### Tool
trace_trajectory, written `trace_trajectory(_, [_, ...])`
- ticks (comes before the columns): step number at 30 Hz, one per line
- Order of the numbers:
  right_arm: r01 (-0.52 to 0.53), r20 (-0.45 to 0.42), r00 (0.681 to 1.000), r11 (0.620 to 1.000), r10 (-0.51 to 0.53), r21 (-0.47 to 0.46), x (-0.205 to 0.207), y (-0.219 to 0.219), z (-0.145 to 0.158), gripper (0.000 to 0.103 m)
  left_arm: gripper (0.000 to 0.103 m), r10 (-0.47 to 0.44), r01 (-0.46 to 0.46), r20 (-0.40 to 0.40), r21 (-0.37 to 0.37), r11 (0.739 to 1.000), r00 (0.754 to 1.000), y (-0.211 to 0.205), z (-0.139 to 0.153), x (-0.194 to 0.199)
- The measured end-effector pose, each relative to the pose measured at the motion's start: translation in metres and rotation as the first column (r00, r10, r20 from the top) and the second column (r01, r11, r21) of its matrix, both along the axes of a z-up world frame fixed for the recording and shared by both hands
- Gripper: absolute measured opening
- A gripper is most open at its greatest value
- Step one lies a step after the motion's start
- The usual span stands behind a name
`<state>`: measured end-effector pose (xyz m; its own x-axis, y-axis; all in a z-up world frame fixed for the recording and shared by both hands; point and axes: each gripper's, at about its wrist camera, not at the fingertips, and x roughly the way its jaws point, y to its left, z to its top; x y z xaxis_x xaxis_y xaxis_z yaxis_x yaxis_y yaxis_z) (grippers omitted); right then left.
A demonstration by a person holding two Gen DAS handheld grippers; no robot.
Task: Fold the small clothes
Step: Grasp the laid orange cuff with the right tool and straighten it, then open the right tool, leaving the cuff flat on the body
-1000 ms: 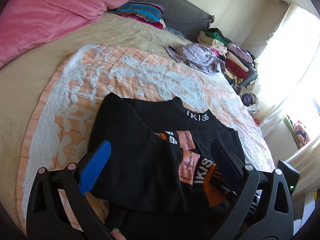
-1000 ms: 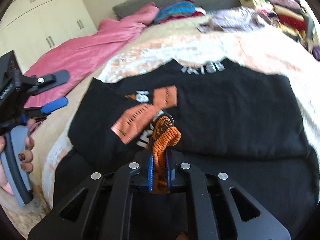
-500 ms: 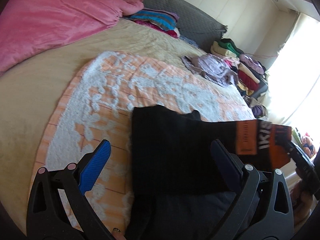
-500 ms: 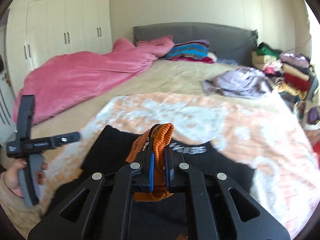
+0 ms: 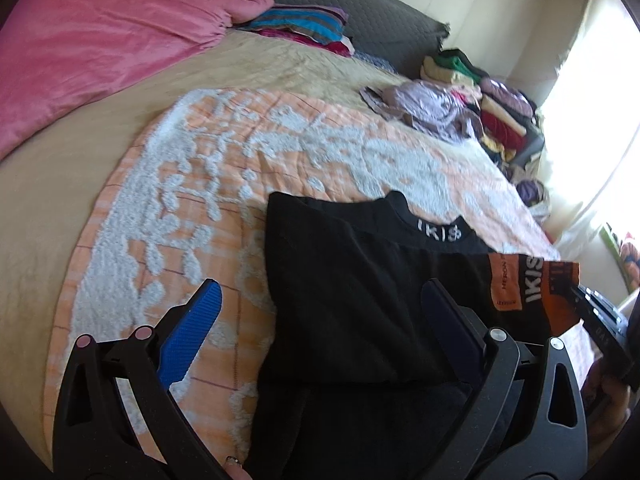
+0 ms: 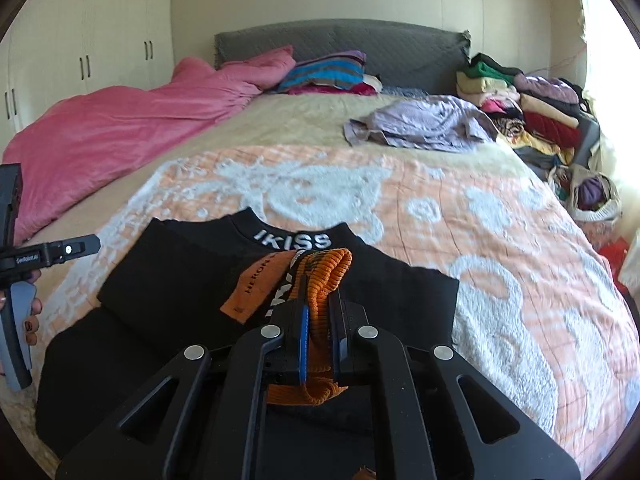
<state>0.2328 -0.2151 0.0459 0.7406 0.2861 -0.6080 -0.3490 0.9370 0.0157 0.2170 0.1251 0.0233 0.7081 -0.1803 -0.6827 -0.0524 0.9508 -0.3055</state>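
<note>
A black sweatshirt [image 5: 360, 280] with an "IKISS" collar lies on the orange and white blanket [image 5: 240, 152]; it also shows in the right wrist view [image 6: 180, 272]. Its sleeve, with orange patches and an orange ribbed cuff [image 6: 324, 280], is stretched to the right across the body. My right gripper [image 6: 318, 304] is shut on that cuff; it shows at the right edge of the left wrist view [image 5: 592, 308]. My left gripper [image 5: 320, 320] is open and empty, hovering over the sweatshirt's left part, and shows at the left edge of the right wrist view [image 6: 60, 250].
A pink duvet [image 6: 120, 128] lies at the bed's far left. Striped folded clothes [image 6: 324, 74] sit by the grey headboard [image 6: 340, 46]. A crumpled lilac garment [image 6: 420, 122] and stacks of folded clothes [image 6: 532, 108] are at the far right. White wardrobes [image 6: 80, 40] stand on the left.
My right gripper has carried the orange-cuffed sleeve up and over to the right across the sweatshirt's body, then lowered. My left gripper stayed open and shifted slightly left.
</note>
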Motion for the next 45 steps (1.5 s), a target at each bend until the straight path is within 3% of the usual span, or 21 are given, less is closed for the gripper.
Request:
trace_trajectory(6, [0.029, -0.034, 0.999, 0.999, -0.030, -0.026, 0.003, -0.002, -0.011, 0.007, 0.086, -0.061, 0.061, 0.002, 0.076, 0.995, 0.998, -0.026, -0.006, 0.004])
trace_trajectory(19, [0.069, -0.092, 0.993, 0.997, -0.072, -0.037, 0.010, -0.011, -0.024, 0.009, 0.082, -0.136, 0.139, -0.041, 0.096, 0.986, 0.990, -0.049, -0.018, 0.011])
trace_trajectory(27, [0.143, -0.063, 0.987, 0.989, -0.146, -0.044, 0.004, -0.019, -0.027, 0.032, 0.074, -0.154, 0.157, -0.046, 0.071, 0.985, 0.987, -0.053, -0.019, 0.011])
trace_trajectory(33, [0.031, -0.106, 0.994, 0.999, -0.034, -0.028, 0.000, 0.001, -0.036, 0.032, 0.074, -0.189, 0.196, -0.094, 0.074, 0.978, 0.977, -0.062, -0.025, 0.012])
trace_trajectory(39, [-0.085, -0.180, 0.980, 0.996, 0.084, -0.002, -0.003, 0.028, -0.048, 0.035, 0.074, -0.196, 0.208, -0.154, 0.066, 0.976, 0.969, -0.060, -0.039, 0.014])
trace_trajectory(43, [-0.085, -0.222, 0.972, 0.996, 0.076, -0.029, -0.001, 0.032, -0.059, 0.035, 0.074, -0.203, 0.212, -0.169, 0.040, 0.976, 0.965, -0.057, -0.043, 0.016])
trace_trajectory(45, [-0.043, -0.250, 0.968, 0.997, 0.024, -0.071, 0.003, 0.026, -0.068, 0.037, 0.074, -0.205, 0.212, -0.170, 0.027, 0.977, 0.964, -0.055, -0.043, 0.016])
